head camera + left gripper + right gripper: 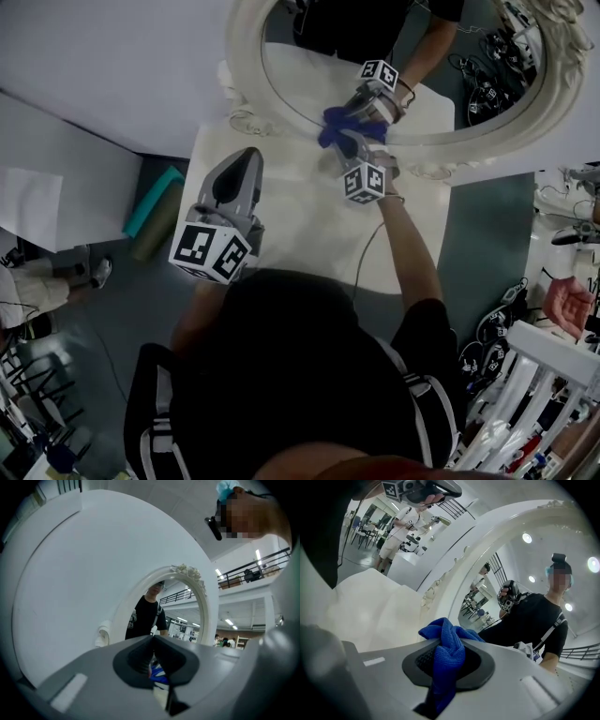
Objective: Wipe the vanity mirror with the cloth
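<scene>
An oval vanity mirror (pixel 319 80) in an ornate white frame (pixel 246 56) stands at the back of a white table (pixel 309 225). My right gripper (pixel 354 141) is shut on a blue cloth (pixel 339 125), which is bunched against the glass just above the frame's lower rim. In the right gripper view the cloth (pixel 445 651) fills the shut jaws of the right gripper (pixel 447 660), in front of the mirror (pixel 520 597). My left gripper (pixel 248 159) hovers over the table's left part, shut and holding nothing. Its own view has the left gripper (pixel 153 660) pointing at the mirror (pixel 180 616).
A white wall panel (pixel 112 66) rises behind and to the left of the table. A teal roll (pixel 155 202) lies on the floor at the left. White racks (pixel 534 375) and cables crowd the right side, where a person's hand (pixel 567 305) shows.
</scene>
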The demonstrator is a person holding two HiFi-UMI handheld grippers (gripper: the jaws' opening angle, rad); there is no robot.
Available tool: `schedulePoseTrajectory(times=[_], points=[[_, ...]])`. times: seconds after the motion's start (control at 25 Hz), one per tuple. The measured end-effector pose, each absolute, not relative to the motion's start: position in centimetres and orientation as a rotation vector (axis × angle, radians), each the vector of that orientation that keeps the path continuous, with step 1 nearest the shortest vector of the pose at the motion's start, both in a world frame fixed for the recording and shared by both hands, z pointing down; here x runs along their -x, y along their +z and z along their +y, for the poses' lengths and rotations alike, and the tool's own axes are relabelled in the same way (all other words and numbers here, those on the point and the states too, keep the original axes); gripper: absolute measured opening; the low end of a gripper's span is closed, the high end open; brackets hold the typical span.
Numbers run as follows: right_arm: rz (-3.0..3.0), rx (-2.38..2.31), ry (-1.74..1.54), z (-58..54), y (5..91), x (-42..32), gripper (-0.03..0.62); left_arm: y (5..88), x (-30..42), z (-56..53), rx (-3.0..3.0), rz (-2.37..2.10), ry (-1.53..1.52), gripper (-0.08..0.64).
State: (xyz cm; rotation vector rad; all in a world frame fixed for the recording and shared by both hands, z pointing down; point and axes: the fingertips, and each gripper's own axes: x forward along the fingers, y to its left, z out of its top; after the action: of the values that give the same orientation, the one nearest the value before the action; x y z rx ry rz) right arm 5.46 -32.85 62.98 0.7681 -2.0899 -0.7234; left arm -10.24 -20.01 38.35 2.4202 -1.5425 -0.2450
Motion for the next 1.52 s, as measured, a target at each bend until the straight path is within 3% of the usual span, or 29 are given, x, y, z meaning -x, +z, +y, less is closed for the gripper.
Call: schedulePoseTrajectory(times=[0.56, 1.52], points=[[-2.137, -0.832, -0.632, -32.0, 60.9, -13.4, 0.048, 37.9, 6.8, -19.9, -2.466, -1.463, -0.246, 0.011], [-2.181, -1.420, -0.715, -30.6, 43.8, -22.5, 0.049, 35.4, 3.9, -17.1, -2.554, -1.328, -0.324, 0.011]])
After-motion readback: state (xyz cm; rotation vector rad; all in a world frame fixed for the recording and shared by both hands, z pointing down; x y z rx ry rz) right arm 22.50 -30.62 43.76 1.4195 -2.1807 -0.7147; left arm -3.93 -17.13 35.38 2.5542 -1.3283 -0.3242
